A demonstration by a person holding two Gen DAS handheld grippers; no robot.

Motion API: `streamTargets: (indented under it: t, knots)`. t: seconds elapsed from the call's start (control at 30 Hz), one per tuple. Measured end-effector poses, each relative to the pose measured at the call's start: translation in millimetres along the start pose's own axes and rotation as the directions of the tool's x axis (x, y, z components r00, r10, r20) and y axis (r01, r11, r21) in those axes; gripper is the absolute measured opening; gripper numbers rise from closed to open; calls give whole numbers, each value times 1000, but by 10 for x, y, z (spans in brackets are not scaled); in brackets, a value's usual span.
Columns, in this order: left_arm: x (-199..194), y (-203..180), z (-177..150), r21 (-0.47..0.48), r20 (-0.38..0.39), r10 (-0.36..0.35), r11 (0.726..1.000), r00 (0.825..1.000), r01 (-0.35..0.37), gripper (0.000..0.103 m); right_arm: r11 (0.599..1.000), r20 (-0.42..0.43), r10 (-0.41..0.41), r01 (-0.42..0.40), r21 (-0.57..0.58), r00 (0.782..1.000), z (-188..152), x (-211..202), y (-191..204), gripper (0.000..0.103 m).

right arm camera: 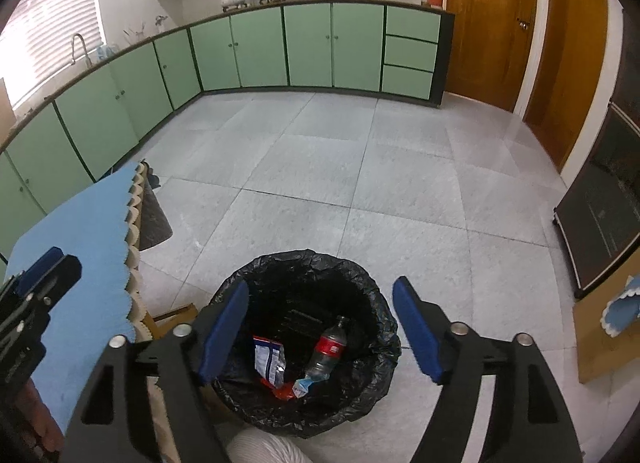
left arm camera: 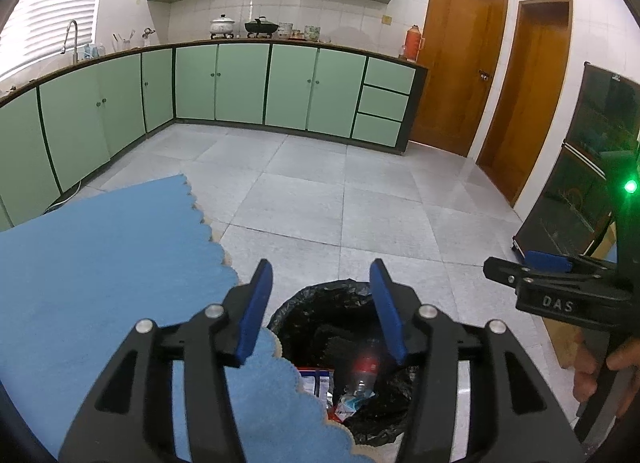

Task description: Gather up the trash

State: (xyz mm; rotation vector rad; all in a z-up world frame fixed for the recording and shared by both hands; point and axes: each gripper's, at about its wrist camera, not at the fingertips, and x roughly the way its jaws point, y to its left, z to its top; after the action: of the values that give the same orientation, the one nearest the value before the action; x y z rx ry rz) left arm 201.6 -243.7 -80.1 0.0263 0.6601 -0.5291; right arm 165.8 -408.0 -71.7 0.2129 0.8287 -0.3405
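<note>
Bench (right arm camera: 80,231) at left, blue cloth bare in both views. Left tool (left arm camera: 320,303) released, empty, held over the bench edge and bin (right arm camera: 372,287). Bin stands on the floor just beside the bench; inside lie a snack bag (right arm camera: 269,359), bottle (right arm camera: 328,347) and small wrappers. Right tool (right arm camera: 320,323) released, empty, above the bin. Judgement: drop-off step appears complete; next move calls for locating any remaining trash.
</note>
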Motion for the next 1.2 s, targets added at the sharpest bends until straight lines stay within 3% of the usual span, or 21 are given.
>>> streamTargets:
  t: [0.23, 0.63, 1.2]
  knots:
    - [-190, -29, -10, 9, 27, 23, 1000, 999, -23, 63, 999, 38, -30, 31, -25, 999, -28, -275, 86, 97]
    - [-583, -28, -30, 9, 80, 62, 998, 995, -63, 87, 999, 99, 22, -18, -40, 995, -85, -717, 226, 97]
    - [-1050, 8, -34, -1, 140, 51, 999, 989, -52, 94, 997, 163, 50, -39, -72, 985, -240, -1177, 375, 97]
